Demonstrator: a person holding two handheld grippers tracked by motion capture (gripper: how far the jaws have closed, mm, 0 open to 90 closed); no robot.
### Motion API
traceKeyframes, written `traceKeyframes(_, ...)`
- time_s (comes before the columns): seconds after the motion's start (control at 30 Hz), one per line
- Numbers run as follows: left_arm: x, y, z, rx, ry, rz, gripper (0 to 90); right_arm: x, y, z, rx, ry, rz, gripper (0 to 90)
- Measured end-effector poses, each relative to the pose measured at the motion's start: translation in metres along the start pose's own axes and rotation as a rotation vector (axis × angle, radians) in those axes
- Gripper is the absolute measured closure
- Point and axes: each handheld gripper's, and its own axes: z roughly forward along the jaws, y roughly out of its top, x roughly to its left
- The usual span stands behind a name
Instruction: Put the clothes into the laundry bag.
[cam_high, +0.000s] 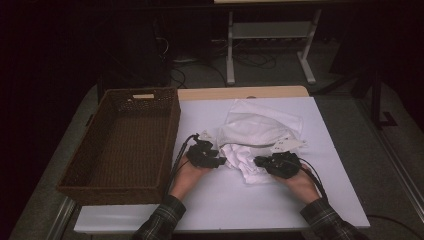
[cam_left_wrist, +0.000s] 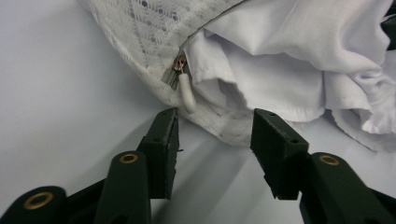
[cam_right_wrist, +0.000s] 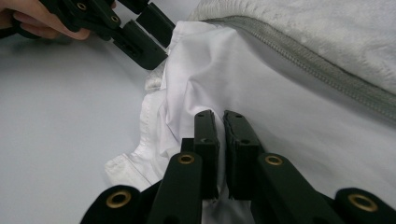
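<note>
A white mesh zip bag (cam_high: 260, 125) lies on the white table (cam_high: 225, 200), and a white garment (cam_high: 240, 156) spills out of its near opening. In the left gripper view, my left gripper (cam_left_wrist: 215, 116) stands open just short of the bag's edge (cam_left_wrist: 140, 28). The white zipper pull (cam_left_wrist: 187, 93) hangs right beyond its left jaw tip, and nothing is pinched. In the right gripper view, my right gripper (cam_right_wrist: 220, 116) is shut on a fold of the white garment (cam_right_wrist: 210, 70) below the grey zipper (cam_right_wrist: 317, 65). The left gripper (cam_right_wrist: 154, 37) shows at the upper left there.
A brown wicker basket (cam_high: 172, 130) stands along the table's left side with nothing showing inside. Beyond the far edge are a white metal frame (cam_high: 270, 30) and cables on the floor. Bare white table lies in front of both hands and to the right.
</note>
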Motion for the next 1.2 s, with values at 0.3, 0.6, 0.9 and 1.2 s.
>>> traceKeyframes(0.3, 0.001, 0.001, 0.004, -0.010, 0.012, 0.035, 84.1, 0.000, -0.001, -0.001, -0.014, 0.008, -0.003, 84.0)
traceKeyframes(0.6, 0.000, 0.002, 0.001, -0.013, 0.009, 0.024, 90.0, -0.001, 0.000, -0.005, -0.040, 0.015, -0.006, 84.2)
traceKeyframes(0.9, 0.017, 0.008, -0.017, -0.072, 0.152, -0.054, 77.7, -0.001, -0.001, -0.004, -0.038, 0.019, -0.005, 84.2)
traceKeyframes(1.2, 0.027, 0.019, -0.006, -0.097, 0.073, -0.086, 53.7, -0.002, -0.002, -0.004, -0.034, 0.024, -0.006, 84.2)
